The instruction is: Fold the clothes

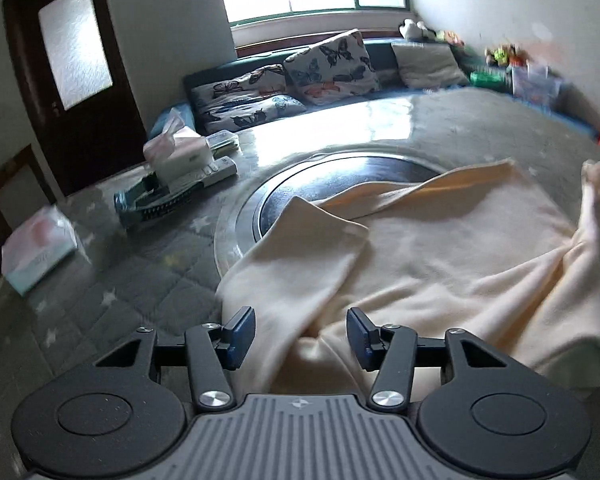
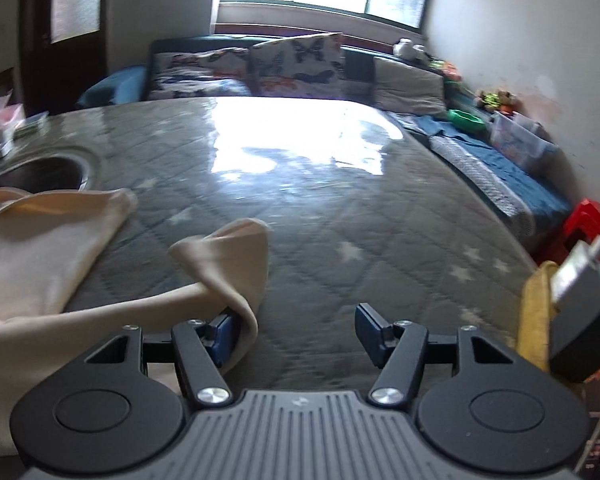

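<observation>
A cream garment lies spread on the quilted grey table, partly over a round metal inset. One sleeve is folded across toward the near left. My left gripper is open, its jaws on either side of a bunched fold at the garment's near edge. In the right wrist view the garment lies at the left, and a raised sleeve end drapes over the left finger of my right gripper, which is open. The right gripper's jaws are wide apart.
A tissue box, a remote and a comb lie at the table's left, with a tissue pack nearer. A sofa with butterfly cushions runs behind. A red stool and toy boxes stand at the right.
</observation>
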Tool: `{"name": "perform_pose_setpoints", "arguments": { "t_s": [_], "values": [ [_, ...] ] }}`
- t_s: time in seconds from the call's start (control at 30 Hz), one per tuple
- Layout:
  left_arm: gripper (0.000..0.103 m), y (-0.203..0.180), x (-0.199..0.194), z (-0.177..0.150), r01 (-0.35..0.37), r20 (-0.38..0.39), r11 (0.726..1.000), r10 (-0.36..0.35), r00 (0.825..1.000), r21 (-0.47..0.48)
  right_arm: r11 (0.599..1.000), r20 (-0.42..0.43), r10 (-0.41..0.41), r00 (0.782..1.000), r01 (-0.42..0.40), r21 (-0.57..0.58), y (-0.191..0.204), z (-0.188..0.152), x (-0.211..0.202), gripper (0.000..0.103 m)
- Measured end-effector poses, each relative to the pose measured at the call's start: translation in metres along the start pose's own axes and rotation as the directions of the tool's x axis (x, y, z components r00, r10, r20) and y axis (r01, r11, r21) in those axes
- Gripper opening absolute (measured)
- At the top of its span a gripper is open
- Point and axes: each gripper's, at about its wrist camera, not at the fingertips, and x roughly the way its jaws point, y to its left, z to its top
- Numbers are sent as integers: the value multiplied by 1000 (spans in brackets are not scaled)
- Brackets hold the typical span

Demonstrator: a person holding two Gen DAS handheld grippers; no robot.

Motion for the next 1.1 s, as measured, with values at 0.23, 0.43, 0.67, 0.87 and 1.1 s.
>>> {"name": "perform_pose_setpoints", "arguments": {
  "t_s": [0.23,0.43,0.67,0.87,1.1],
  "values": [
    [20,12,25,1,-11,-35,1000,11,999,-13,999,35,-27,999,25,43,-25,-4,-20,62],
    [6,37,4,-3,1,32,989,4,999,-150,997,40,76,996,-76,-3,-7,-6,-31,62],
    [5,80,-31,-20,-100,68,941,129,989,-323,989,-7,136,991,-137,-52,21,-11,-26,63],
    [11,116,-45,-53,-183,-25,880,192,981,-437,989,-22,133,991,-134,-62,24,-14,-26,65],
    [19,131,-58,-75,-268,-104,842,249,963,-469,975,17,196,980,-193,-107,32,-12,-60,64]
  ]
}}
